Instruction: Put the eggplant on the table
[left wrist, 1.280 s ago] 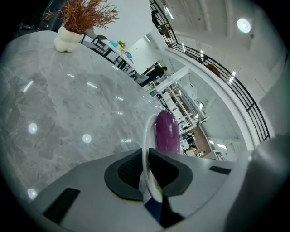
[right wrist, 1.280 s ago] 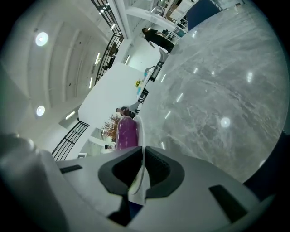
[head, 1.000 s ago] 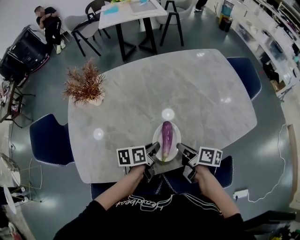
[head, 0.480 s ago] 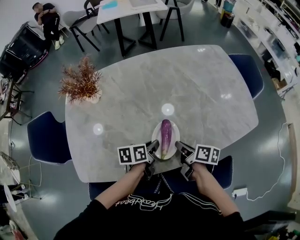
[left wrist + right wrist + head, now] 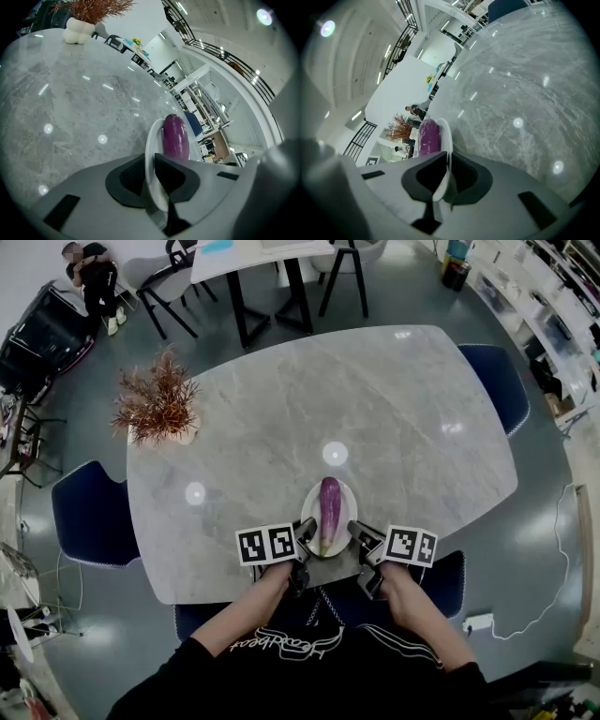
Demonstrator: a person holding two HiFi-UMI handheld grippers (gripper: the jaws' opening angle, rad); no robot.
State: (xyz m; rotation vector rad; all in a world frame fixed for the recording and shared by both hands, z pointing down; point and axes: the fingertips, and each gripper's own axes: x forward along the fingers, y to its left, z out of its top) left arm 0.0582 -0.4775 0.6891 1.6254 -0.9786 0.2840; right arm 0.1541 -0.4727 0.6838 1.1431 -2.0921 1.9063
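Observation:
A purple eggplant [image 5: 329, 503] lies lengthwise on a white oval plate [image 5: 344, 493] over the near edge of the grey marble table [image 5: 281, 427]. My left gripper [image 5: 303, 540] is shut on the plate's left rim [image 5: 151, 154], and the eggplant [image 5: 176, 136] rests just past its jaws. My right gripper [image 5: 359, 538] is shut on the plate's right rim [image 5: 445, 140], with the eggplant [image 5: 427, 137] to the left of it. Whether the plate touches the tabletop cannot be told.
A dried plant in a white vase [image 5: 159, 409] stands at the table's far left. Blue chairs [image 5: 89, 521] surround the table, one [image 5: 492, 381] at the far right. A second table [image 5: 253, 259] and a seated person [image 5: 94, 282] are beyond.
Both grippers have carried the plate with the eggplant a little farther over the table, away from the person's body. Their hold on the rim is unchanged.

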